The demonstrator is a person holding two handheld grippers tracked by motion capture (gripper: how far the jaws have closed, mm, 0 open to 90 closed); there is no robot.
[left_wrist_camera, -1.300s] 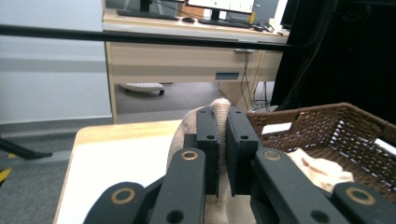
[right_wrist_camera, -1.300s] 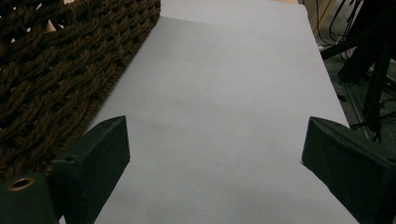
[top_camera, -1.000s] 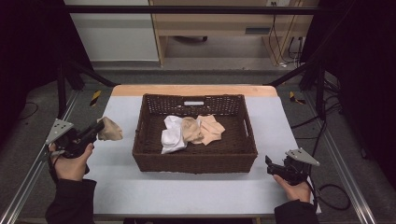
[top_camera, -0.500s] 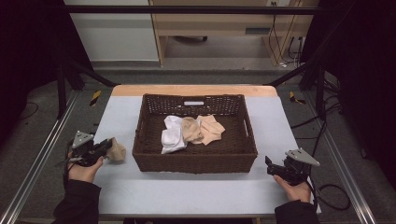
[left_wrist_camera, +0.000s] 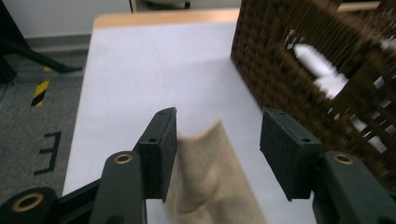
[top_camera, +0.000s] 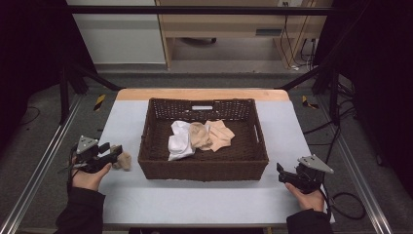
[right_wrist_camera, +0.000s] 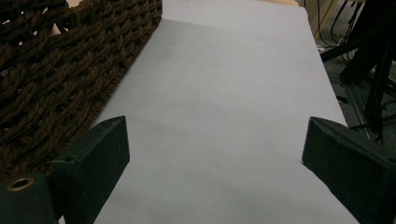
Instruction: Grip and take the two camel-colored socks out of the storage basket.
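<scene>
A small beige cloth (top_camera: 123, 161) lies on the table just left of the brown wicker basket (top_camera: 202, 166). My left gripper (top_camera: 113, 155) is low at the cloth, and its jaws have just been opening. In the left gripper view the beige cloth (left_wrist_camera: 210, 182) sits between the spread pads (left_wrist_camera: 161, 149) of my left gripper (left_wrist_camera: 218, 130), loose and not pinched. Inside the basket lie a white cloth (top_camera: 178, 142) and two beige ones (top_camera: 210, 135). My right gripper (top_camera: 282, 172) rests open near the basket's front right corner, and between the jaws of my right gripper (right_wrist_camera: 215, 140) is only bare table.
The basket wall (left_wrist_camera: 317, 70) stands close on the right of my left gripper. The basket's corner (right_wrist_camera: 56, 70) is at the left of my right gripper. The pale table (top_camera: 195, 202) has free room in front of the basket and along both sides.
My left hand came down from a raised spot to the table left of the basket, carrying the beige cloth. Its jaws went from shut on the cloth to open. The right hand stayed put.
</scene>
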